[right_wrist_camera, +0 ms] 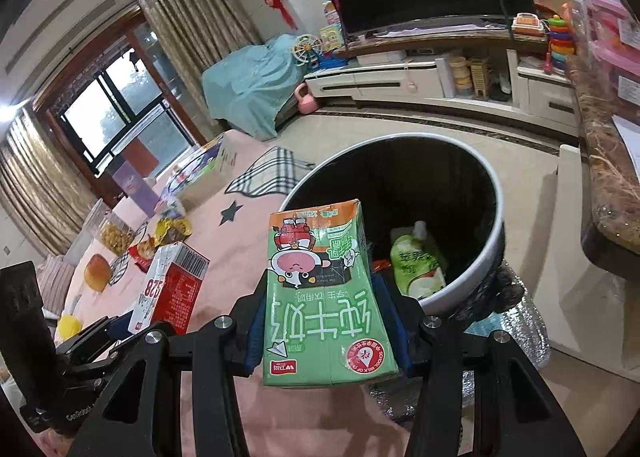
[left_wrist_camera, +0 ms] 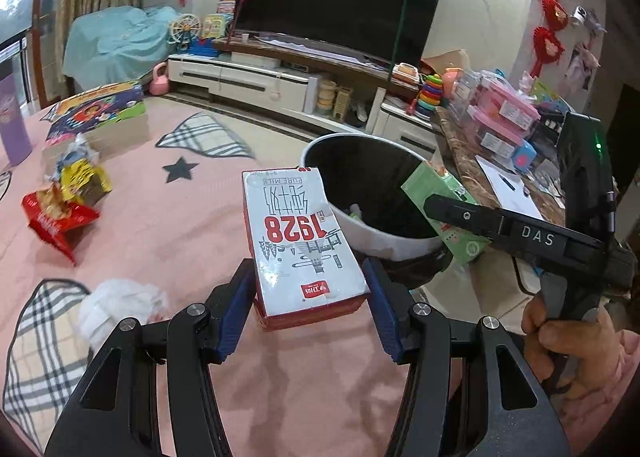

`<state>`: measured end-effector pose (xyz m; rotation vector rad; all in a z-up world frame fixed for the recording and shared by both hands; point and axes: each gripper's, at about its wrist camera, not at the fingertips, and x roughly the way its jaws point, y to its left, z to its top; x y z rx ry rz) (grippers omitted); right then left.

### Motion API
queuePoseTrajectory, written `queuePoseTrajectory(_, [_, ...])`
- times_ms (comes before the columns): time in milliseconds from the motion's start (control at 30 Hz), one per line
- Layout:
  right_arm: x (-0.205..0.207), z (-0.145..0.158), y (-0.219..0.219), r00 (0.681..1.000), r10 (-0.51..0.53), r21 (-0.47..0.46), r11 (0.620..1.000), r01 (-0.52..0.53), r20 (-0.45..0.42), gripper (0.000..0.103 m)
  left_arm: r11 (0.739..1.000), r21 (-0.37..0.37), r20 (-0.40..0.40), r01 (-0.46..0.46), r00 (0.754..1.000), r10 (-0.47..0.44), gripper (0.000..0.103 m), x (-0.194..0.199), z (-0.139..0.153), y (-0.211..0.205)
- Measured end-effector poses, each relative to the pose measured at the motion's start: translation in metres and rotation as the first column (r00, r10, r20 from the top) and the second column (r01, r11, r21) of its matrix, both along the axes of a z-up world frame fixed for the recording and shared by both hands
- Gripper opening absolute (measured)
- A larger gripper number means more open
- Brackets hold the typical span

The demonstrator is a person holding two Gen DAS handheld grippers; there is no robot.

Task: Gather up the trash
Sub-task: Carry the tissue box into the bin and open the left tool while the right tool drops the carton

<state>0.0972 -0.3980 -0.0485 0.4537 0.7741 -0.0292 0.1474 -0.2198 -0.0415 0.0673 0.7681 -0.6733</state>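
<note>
Two cartons are clamped: my left gripper [left_wrist_camera: 310, 311] grips the white milk carton [left_wrist_camera: 300, 245], my right gripper [right_wrist_camera: 328, 337] the green carton [right_wrist_camera: 324, 297], frame centre. Released short of the bin [right_wrist_camera: 460, 285], upper right, either lands on the pink cloth [left_wrist_camera: 180, 225].

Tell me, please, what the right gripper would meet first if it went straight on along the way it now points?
Probably the trash bin: the right gripper, shut on the green milk carton, points at its near rim and open mouth, where a green pouch lies. Depth is hard to judge in this fisheye view.
</note>
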Motion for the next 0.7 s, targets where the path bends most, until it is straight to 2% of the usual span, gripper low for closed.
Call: queuePoseTrajectory(700, [0.018,-0.006,-0.036,0.998,-0.053,0.015,0.998,0.053,-0.017,0.050,0.998,0.030,-0.012,0.054,0.999,-0.053,0.054,0.023,0.001,-0.051])
